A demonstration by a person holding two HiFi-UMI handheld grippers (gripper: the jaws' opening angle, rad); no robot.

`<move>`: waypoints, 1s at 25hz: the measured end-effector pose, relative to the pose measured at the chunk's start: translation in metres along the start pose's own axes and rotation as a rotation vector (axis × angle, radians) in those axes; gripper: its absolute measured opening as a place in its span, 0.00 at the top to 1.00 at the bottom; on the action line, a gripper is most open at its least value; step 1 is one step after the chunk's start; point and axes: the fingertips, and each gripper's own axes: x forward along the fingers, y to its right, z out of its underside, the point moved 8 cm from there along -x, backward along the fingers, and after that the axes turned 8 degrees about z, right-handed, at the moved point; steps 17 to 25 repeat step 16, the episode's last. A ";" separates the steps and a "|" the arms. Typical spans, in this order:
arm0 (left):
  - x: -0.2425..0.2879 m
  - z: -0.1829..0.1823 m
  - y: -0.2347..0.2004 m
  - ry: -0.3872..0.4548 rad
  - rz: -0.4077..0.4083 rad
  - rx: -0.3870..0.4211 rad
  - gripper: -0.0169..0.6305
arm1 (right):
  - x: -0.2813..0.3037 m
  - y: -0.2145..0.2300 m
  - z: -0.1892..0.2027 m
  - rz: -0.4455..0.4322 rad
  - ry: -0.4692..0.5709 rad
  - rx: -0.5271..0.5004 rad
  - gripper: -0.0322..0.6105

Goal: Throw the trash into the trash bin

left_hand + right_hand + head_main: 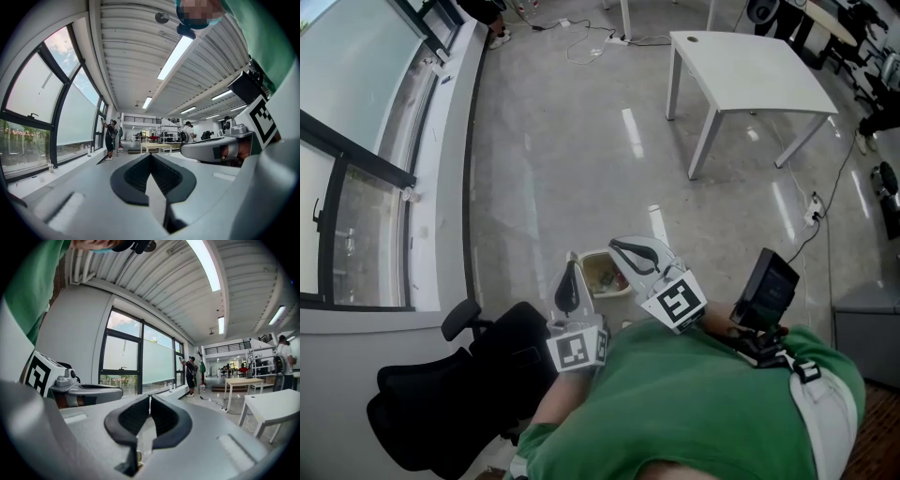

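Note:
A small white trash bin [592, 254] stands on the grey floor just ahead of me, with scraps of trash inside. My left gripper [572, 265] is held level over the bin's left edge, and its black jaws are closed tip to tip with nothing between them [150, 158]. Over the bin's right edge is my right gripper [613, 245], also shut and holding nothing [150, 399]. Each gripper shows in the other's view: the right gripper [213, 151] and the left gripper [86, 391].
A black office chair [450, 375] stands close at my left, beside the window wall [356, 187]. A white table [750, 70] is ahead to the right, and cables [581, 42] lie on the floor farther off. A person [111, 138] stands by the far windows.

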 end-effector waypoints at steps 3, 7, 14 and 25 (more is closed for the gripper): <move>0.000 0.000 0.001 -0.001 0.007 -0.002 0.96 | -0.001 -0.001 0.000 0.004 -0.002 0.002 0.93; 0.002 0.001 0.000 -0.005 0.009 -0.006 0.96 | 0.000 0.000 0.000 0.007 0.001 -0.002 0.93; 0.013 0.003 0.001 -0.007 0.003 -0.014 0.96 | 0.005 0.011 0.000 0.007 0.003 -0.002 0.93; 0.016 0.004 0.002 -0.008 0.002 -0.014 0.96 | 0.006 0.014 0.001 0.007 0.003 -0.002 0.93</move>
